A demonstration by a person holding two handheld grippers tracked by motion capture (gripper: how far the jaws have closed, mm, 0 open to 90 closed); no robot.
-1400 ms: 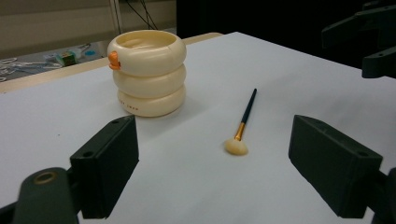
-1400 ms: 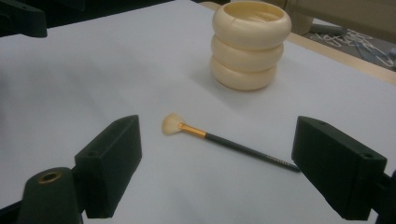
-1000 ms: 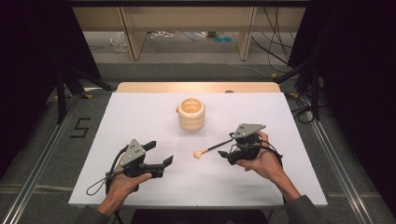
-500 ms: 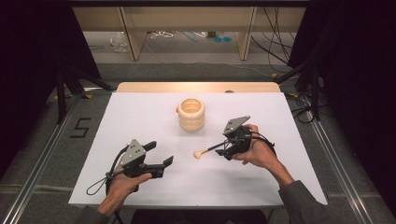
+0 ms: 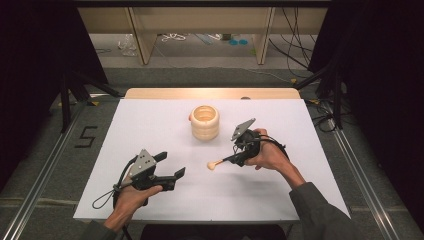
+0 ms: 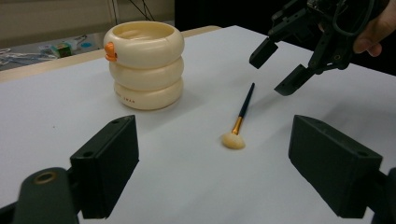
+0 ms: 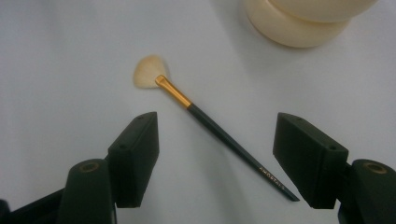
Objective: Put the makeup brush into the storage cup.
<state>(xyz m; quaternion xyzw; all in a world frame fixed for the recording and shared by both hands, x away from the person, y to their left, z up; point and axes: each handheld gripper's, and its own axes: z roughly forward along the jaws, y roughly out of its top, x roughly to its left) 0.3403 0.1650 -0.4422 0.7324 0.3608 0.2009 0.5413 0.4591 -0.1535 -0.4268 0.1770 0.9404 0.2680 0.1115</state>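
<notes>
Two hand-held grippers work over a white surface [image 5: 150, 125]. High view: the left gripper [image 5: 170, 167] rests low near the front edge, its fingers spread wide and empty. The right gripper [image 5: 236, 152] tilts down over the dark handle of a makeup brush [image 5: 220, 162], whose pale bristle head points toward the left gripper. A cream ringed holder [image 5: 205, 121] stands behind the brush, well clear of both grippers.

Left gripper view: the left gripper's fingers [image 6: 109, 163] stand far apart with nothing between them. Ahead lies the brush [image 6: 239, 121] flat on the surface, the holder [image 6: 144, 63] upright to its left, and the right gripper [image 6: 280, 70] hovering above the handle's far end.

Right gripper view: the right gripper's fingers [image 7: 137, 154], which have just been closing, straddle the handle of the brush [image 7: 210, 126] without touching it. The base of the holder [image 7: 299, 25] sits beyond.
</notes>
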